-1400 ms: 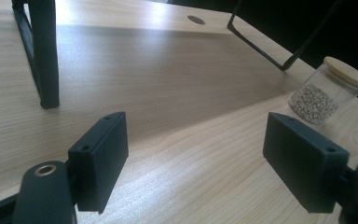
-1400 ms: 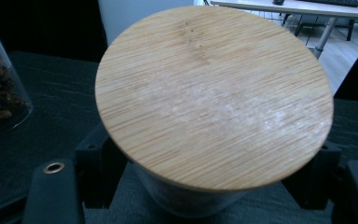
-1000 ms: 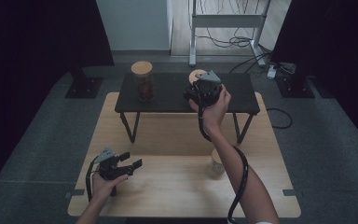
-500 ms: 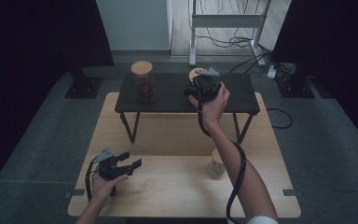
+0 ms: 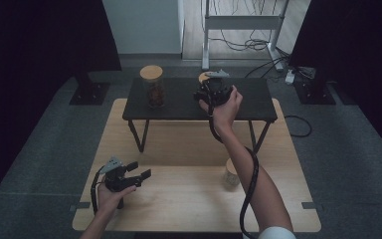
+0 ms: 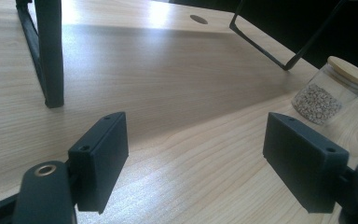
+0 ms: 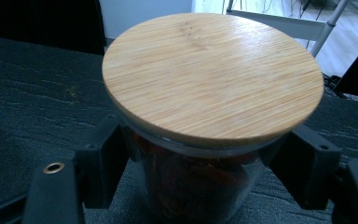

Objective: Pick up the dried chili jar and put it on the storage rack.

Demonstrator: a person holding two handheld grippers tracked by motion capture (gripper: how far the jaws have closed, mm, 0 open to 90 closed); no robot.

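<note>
right gripper (image 7: 200, 186) upper centre of the high view, jaws hugging the bamboo-lid jar (image 7: 205, 140) on the black shelf (image 5: 179, 99), low under the lid for a secure lift. left gripper (image 5: 138, 174) lower left, wide open, idle over the wooden table (image 5: 179, 199).

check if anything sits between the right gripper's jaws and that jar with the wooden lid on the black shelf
Nothing visible does. The right gripper has a jaw on each side of the jar, just below its wooden lid, on the black shelf.
</note>
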